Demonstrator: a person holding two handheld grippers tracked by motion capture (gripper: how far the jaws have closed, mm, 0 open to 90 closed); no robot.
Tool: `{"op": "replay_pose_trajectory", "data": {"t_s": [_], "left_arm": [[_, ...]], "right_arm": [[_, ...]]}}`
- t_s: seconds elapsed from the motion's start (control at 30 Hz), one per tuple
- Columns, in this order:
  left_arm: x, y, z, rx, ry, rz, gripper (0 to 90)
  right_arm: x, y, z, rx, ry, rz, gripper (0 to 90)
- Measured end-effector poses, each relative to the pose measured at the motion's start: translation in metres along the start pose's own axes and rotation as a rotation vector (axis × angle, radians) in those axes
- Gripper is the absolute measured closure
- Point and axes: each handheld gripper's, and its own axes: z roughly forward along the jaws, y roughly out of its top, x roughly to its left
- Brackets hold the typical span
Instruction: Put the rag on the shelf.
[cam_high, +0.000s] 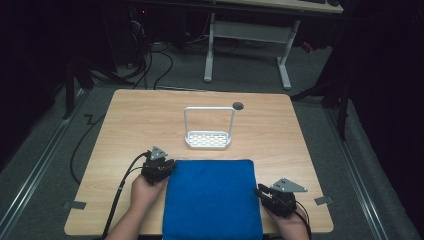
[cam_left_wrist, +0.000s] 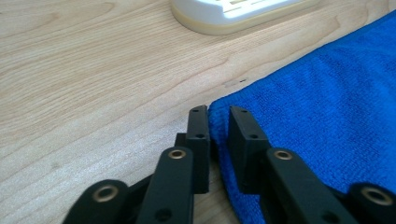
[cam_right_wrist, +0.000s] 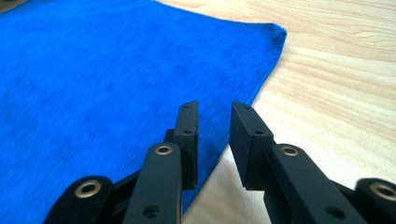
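Two tongs are in my hands, one at each side edge of the blue cloth (cam_high: 212, 200), which lies flat on the near half of the wooden worktop (cam_high: 130, 120). My left tongs (cam_left_wrist: 218, 116) sit at the cloth's far left corner, jaws narrowly parted with the hem between them but not pinched, as far as I can tell. My right tongs (cam_right_wrist: 214, 112) straddle the right edge nearer me, jaws likewise narrowly parted and holding nothing. I judge this the grasping step before a lift or fold. Next I must close both pairs on the hem without snagging the wood. The cloth looks soft, napped terry, square-cornered and limp. Beyond it stands a white slotted rack (cam_high: 208, 139) with a tall wire hoop.
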Motion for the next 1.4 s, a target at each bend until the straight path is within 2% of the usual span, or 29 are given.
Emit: {"op": "replay_pose_trajectory", "data": {"t_s": [0.17, 0.23, 0.4, 0.53, 0.57, 0.6, 0.67, 0.7, 0.77, 0.87, 0.93, 0.97, 1.0, 1.03, 1.07, 1.17, 1.27, 1.3, 1.37, 1.4], "left_arm": [[0.0, 0.0, 0.0, 0.001, -0.008, 0.007, 86.4], [0.001, 0.0, 0.0, 0.0, -0.015, -0.003, 86.8], [0.002, -0.001, 0.0, -0.001, -0.019, -0.006, 87.0], [0.002, -0.001, 0.0, 0.001, -0.028, -0.011, 87.4], [0.002, -0.001, 0.0, 0.002, -0.029, -0.01, 87.5], [0.002, -0.001, 0.0, 0.002, -0.029, -0.01, 87.6], [0.002, -0.001, 0.0, 0.002, -0.03, -0.01, 87.9], [0.002, -0.001, 0.0, 0.003, -0.033, -0.01, 88.0], [0.002, -0.001, -0.001, 0.003, -0.033, -0.005, 88.3], [0.001, -0.002, -0.006, -0.021, -0.047, -0.002, 88.5], [-0.001, -0.004, -0.01, -0.039, -0.053, -0.008, 88.5], [-0.002, -0.005, -0.013, -0.047, -0.059, -0.008, 88.4], [-0.003, -0.006, -0.016, -0.059, -0.059, -0.006, 88.4], [-0.006, -0.006, -0.02, -0.074, -0.058, -0.001, 88.4], [-0.008, -0.007, -0.025, -0.089, -0.059, 0.003, 88.4], [-0.014, -0.009, -0.045, -0.14, -0.071, -0.008, 88.4], [-0.02, -0.008, -0.062, -0.19, -0.076, -0.007, 88.4], [-0.023, -0.007, -0.069, -0.2, -0.08, 0.007, 88.4], [-0.03, -0.004, -0.081, -0.232, -0.067, 0.06, 88.4], [-0.033, -0.002, -0.086, -0.245, -0.067, 0.072, 88.4]], "right_arm": [[-0.008, 0.015, 0.015, 0.006, -0.019, 0.046, 64.5], [-0.014, 0.024, 0.026, 0.007, -0.044, 0.046, 61.9], [-0.032, 0.048, 0.058, 0.022, -0.094, 0.085, 59.3], [-0.035, 0.055, 0.079, 0.082, -0.102, 0.075, 59.2], [-0.035, 0.055, 0.081, 0.072, -0.11, 0.061, 60.2], [-0.035, 0.057, 0.082, 0.08, -0.111, 0.054, 65.1], [-0.033, 0.059, 0.082, 0.093, -0.109, 0.047, 80.0], [-0.032, 0.059, 0.082, 0.095, -0.099, 0.027, 86.0], [-0.026, 0.059, 0.083, 0.099, -0.106, 0.004, 87.9], [-0.022, 0.059, 0.078, 0.066, -0.099, -0.005, 88.2], [-0.018, 0.061, 0.07, 0.028, -0.076, 0.012, 88.3], [-0.013, 0.062, 0.06, -0.008, -0.045, 0.035, 88.2], [-0.013, 0.062, 0.06, -0.008, -0.045, 0.035, 88.2], [-0.005, 0.062, 0.049, -0.043, -0.031, 0.023, 88.2], [-0.005, 0.062, 0.049, -0.043, -0.031, 0.023, 88.2], [0.008, 0.058, 0.029, -0.122, -0.021, -0.003, 88.2], [0.015, 0.056, 0.012, -0.171, -0.001, -0.019, 88.2], [0.015, 0.056, 0.012, -0.171, -0.001, -0.019, 88.2], [0.017, 0.058, 0.002, -0.207, 0.009, -0.034, 88.1], [0.018, 0.06, -0.003, -0.226, 0.01, -0.044, 88.2]]}}
